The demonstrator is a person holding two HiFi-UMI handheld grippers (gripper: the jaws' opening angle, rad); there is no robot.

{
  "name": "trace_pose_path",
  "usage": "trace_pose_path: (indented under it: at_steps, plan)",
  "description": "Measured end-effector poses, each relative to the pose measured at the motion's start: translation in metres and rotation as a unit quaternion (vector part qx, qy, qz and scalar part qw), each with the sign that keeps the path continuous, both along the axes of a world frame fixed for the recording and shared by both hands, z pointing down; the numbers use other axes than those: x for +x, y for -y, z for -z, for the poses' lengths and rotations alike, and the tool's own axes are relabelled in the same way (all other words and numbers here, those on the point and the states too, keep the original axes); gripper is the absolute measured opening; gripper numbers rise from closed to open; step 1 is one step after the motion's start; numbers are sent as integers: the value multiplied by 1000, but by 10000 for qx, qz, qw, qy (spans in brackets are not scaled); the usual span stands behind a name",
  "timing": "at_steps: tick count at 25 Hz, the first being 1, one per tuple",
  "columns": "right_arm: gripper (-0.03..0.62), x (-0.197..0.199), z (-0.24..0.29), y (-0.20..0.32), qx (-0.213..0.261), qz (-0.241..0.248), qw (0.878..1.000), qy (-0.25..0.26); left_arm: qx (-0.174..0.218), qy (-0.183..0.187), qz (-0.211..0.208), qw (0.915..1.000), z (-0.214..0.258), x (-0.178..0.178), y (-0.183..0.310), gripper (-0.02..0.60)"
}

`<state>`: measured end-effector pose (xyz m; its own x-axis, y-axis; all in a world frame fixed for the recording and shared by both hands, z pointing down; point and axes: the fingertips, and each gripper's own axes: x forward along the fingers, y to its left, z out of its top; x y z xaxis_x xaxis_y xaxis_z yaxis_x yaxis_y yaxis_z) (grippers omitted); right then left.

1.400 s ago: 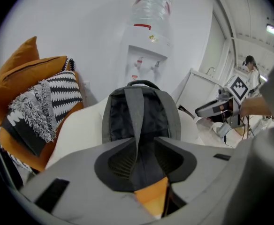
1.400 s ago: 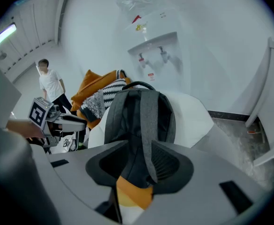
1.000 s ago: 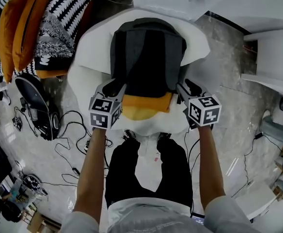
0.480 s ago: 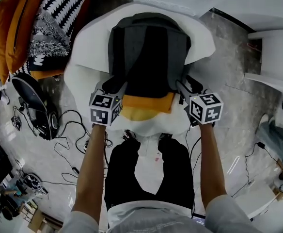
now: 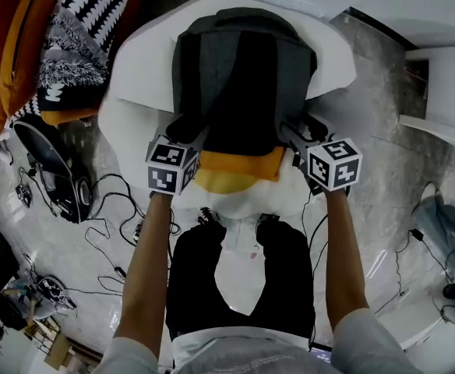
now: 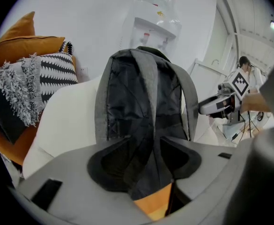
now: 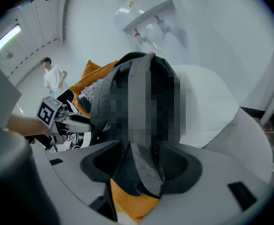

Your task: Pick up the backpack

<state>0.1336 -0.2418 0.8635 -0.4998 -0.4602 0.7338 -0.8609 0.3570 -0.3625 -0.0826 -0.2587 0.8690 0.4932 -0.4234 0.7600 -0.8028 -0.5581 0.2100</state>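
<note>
An orange pillow (image 5: 1, 37) and a black-and-white striped pillow (image 5: 83, 29) lie piled at the far left, just beside a white upholstered seat (image 5: 138, 72). Below them, loose cables (image 5: 111, 209) trail across the pale floor (image 5: 79, 267).

The left gripper (image 5: 185, 135) points forward and down at the lower left corner of the backpack (image 5: 243, 76). Its jaws are opening. In the left gripper view, a fold of dark backpack fabric (image 6: 146, 168) lies between the two pads, and the pads do not clamp it. The left gripper is released.

The backpack is dark grey with a black back panel and two grey shoulder straps. It rests on the seat with its back panel and straps facing the person. Its lower edge sits on an orange cushion (image 5: 235, 174) at the front of the seat. A water dispenser (image 6: 151, 18) stands against the wall behind the seat.

The right gripper (image 5: 296, 135) mirrors the left at the lower right corner of the backpack. Its jaws are also opening. In the right gripper view, a grey strap end (image 7: 144, 168) lies between the pads, with the orange cushion directly below it. The pads stand apart from the strap, so the right gripper is likewise released.
</note>
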Motion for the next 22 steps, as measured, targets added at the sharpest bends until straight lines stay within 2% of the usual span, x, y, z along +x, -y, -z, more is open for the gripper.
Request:
trace_pose_path:
  at_steps: [14,22]
  plan:
    - [241,-18,-26,17,49,373,9993,-41,199,61,-206,9996,-21,10,15,249]
    - [239,-23,-43,10,-33,502,9987,-10,336,161,-352,9987,-29,19,24,249]
